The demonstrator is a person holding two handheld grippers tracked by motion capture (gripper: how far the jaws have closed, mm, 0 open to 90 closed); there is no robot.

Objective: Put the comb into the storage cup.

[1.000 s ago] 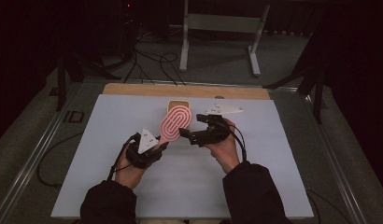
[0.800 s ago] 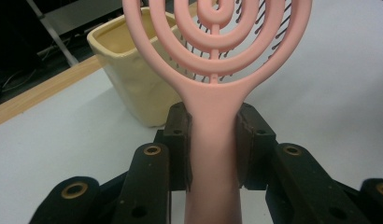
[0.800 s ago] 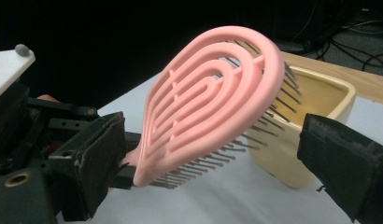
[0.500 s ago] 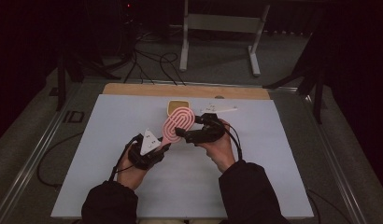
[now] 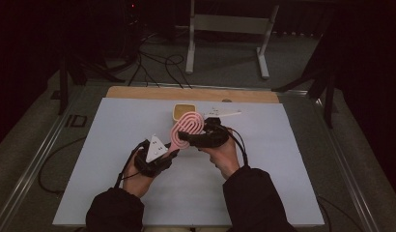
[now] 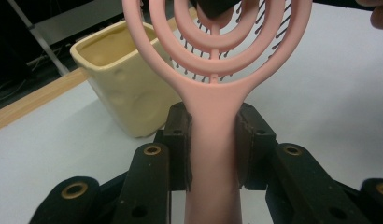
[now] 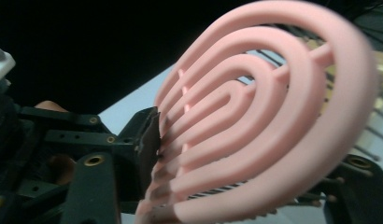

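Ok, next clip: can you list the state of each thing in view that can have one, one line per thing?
pink hairbrush: lifted off the table, held by both grippers.
left gripper: shut on the brush's handle.
right gripper: closed on the brush's ringed head.
yellow cup: upright on the table, open top; nothing visible inside from here.
white stick-like item: lying flat behind the right gripper; too small to identify.

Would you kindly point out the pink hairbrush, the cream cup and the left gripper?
pink hairbrush point(image 6: 213, 135), left gripper view, on its handle.
cream cup point(image 6: 117, 93), left gripper view, on its front wall.
left gripper point(image 6: 212, 144), left gripper view, between its fingertips.
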